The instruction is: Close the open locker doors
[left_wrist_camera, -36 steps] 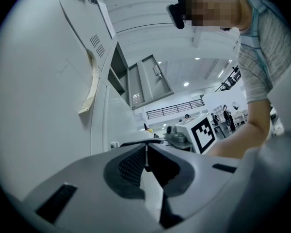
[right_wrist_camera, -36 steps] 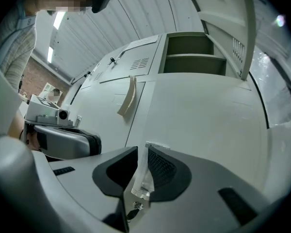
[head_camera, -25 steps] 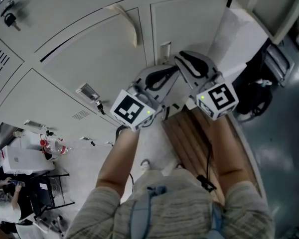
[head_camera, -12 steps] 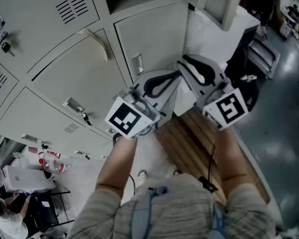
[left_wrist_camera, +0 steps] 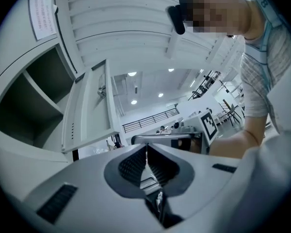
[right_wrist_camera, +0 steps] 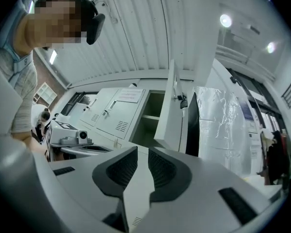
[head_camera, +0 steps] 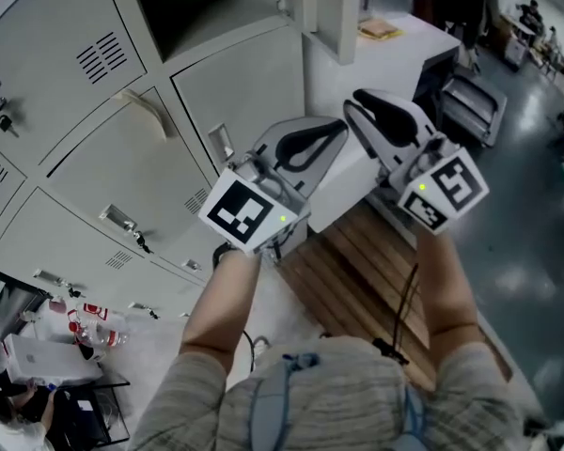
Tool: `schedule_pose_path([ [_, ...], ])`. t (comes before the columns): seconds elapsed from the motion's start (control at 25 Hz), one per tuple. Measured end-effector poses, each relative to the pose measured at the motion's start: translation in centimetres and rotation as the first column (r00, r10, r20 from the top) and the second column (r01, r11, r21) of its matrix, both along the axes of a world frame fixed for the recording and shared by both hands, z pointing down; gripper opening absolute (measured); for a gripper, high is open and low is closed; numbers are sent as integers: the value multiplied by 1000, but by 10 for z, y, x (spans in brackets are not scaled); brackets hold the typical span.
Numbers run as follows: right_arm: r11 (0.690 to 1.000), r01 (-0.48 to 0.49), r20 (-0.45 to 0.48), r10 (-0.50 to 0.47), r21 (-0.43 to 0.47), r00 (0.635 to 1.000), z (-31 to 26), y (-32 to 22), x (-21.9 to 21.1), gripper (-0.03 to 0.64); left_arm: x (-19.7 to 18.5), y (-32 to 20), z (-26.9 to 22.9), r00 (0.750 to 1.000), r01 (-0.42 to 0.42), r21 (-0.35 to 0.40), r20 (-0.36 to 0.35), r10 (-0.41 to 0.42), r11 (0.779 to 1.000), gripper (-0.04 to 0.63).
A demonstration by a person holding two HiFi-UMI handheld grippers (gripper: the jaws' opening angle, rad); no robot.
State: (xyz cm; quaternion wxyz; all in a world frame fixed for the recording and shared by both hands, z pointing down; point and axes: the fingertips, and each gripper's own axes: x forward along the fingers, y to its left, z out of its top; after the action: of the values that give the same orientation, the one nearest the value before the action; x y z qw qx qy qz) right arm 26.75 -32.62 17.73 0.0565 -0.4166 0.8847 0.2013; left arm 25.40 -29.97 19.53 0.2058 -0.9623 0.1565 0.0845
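Observation:
A bank of grey lockers fills the left of the head view. One compartment [head_camera: 183, 7] at the top stands open and dark, its door [head_camera: 324, 12] swung out toward me. My left gripper [head_camera: 341, 127] and right gripper [head_camera: 354, 102] are held side by side in the air below that door, touching nothing. In the left gripper view the open door [left_wrist_camera: 94, 106] hangs ahead and left, and the left gripper [left_wrist_camera: 146, 152] has its pads together. In the right gripper view the door [right_wrist_camera: 172, 108] stands edge-on beside the open compartment [right_wrist_camera: 150, 118]; the right gripper [right_wrist_camera: 148, 160] shows a narrow gap, with nothing in it.
The closed locker doors [head_camera: 122, 148] carry handles and a hanging key [head_camera: 2, 120]. A white cabinet top [head_camera: 395, 45] stands right of the lockers, with a slatted wooden platform [head_camera: 357, 271] below my arms. Bottles [head_camera: 94, 319] sit at the lower left.
The head view has tilted upward, which brings the open compartment and its door into sight at the top. Both grippers have risen a little and stay side by side.

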Motion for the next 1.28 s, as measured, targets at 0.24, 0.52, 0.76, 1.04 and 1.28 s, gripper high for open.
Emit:
schedule_pose_path([
  [0.24, 999, -10, -19, 11, 49, 1000, -32, -6, 18, 69, 25, -1, -28, 1000, 12, 69, -3, -12, 998, 4],
  [0.52, 999, 41, 16, -41, 15, 999, -47, -25, 20, 69, 32, -9, -33, 999, 41, 97, 15, -43, 994, 4],
  [0.76, 996, 93, 30, -93, -15, 995, -46, -33, 15, 69, 28, -15, -28, 998, 66, 82, 20, -68, 994, 3],
  [1.04, 997, 80, 19, -80, -7, 997, -47, -32, 4, 69, 13, -17, -30, 997, 76, 80, 10, -77, 994, 3],
  [1.28, 999, 39, 2, -39, 1, 999, -47, -30, -15, 69, -11, -21, -31, 996, 88, 72, -1, -88, 993, 4],
])
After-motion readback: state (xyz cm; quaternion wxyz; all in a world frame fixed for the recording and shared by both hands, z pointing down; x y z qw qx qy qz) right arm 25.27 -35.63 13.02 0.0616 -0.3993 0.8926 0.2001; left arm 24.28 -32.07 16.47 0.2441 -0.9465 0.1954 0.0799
